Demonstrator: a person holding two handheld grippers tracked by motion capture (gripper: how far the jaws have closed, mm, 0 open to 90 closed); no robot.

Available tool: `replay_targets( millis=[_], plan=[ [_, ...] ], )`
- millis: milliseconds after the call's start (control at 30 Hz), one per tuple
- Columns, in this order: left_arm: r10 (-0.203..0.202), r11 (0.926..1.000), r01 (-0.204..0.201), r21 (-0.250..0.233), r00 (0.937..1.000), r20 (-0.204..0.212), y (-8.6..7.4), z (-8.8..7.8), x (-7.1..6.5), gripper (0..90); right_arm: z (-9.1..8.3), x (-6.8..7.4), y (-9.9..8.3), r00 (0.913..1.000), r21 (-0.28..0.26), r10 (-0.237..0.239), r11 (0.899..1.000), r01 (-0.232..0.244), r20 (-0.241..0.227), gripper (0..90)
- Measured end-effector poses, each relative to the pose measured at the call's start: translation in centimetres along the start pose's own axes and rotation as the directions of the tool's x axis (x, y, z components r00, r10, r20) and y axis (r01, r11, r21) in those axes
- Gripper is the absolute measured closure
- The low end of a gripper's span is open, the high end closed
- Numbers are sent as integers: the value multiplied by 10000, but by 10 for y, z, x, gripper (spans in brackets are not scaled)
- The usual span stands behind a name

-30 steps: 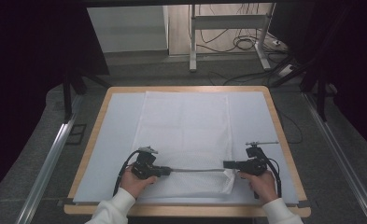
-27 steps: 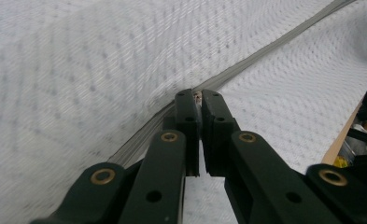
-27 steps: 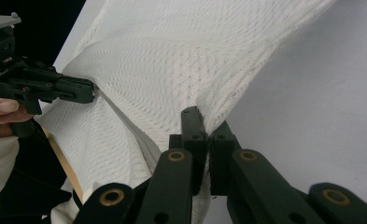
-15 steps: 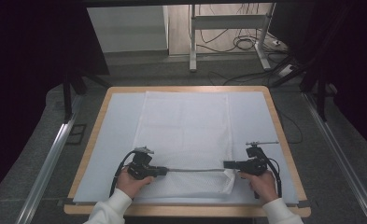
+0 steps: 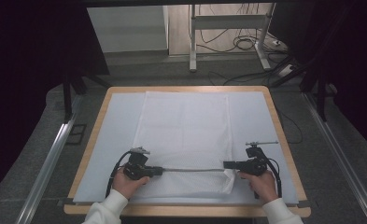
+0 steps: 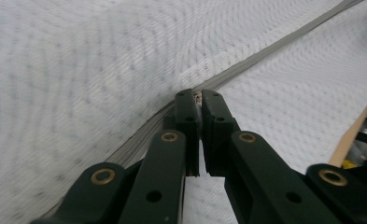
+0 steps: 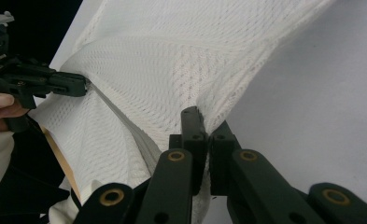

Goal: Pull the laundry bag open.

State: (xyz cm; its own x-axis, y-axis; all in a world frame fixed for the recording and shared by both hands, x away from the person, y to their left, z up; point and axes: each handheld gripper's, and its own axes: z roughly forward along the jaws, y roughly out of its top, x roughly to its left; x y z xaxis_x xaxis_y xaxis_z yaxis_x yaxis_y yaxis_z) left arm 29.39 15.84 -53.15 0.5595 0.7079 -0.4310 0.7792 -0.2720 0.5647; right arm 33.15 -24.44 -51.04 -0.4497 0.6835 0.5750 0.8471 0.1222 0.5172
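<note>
A white mesh cloth (image 5: 186, 126) lies spread on the pale mat, its near part lifted. A grey band (image 5: 193, 170) along its near edge is pulled taut between both grippers. My left gripper (image 5: 160, 171) is shut on the left end of that band (image 6: 246, 70); in the left gripper view its jaws pinch the fabric (image 6: 78, 70) at their tips. My right gripper (image 5: 226, 164) is shut on the cloth's near right corner, with the mesh (image 7: 172, 60) bunched around its jaws. The left gripper (image 7: 84, 85) also appears far off in the right gripper view.
A wooden-edged table (image 5: 279, 126) carries a pale blue mat (image 5: 111, 135). Metal rails (image 5: 50, 158) run along both sides on the floor. Beyond the far edge stand a metal frame's legs (image 5: 193, 42) and loose cables (image 5: 246, 44).
The left gripper has shifted slightly to the left, drawing the grey band tighter. The right gripper has stayed where it was.
</note>
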Motion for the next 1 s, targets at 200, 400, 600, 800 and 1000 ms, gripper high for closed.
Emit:
replay_targets(
  millis=[200,400,600,800,1000],
  plan=[
    [-124,9999,124,6,9999,9,-3,-5,6,871,0,0,0,10000,33,-35,10000,34,6,877],
    [-179,9998,179,-95,9998,-54,-5,-11,10,871,-1,0,0,10000,3,-35,10000,35,59,877],
    [-333,9993,331,-181,9994,-91,-9,-18,17,871,-1,-1,0,10000,24,-43,10000,43,73,877],
    [-425,9989,421,-227,9989,-173,-12,-25,22,871,-1,-1,-1,9999,23,-45,10000,44,96,878],
    [-548,9980,538,-318,9980,-318,-17,-33,29,871,-1,-1,-1,9999,22,-32,10000,32,111,877]
  ],
)
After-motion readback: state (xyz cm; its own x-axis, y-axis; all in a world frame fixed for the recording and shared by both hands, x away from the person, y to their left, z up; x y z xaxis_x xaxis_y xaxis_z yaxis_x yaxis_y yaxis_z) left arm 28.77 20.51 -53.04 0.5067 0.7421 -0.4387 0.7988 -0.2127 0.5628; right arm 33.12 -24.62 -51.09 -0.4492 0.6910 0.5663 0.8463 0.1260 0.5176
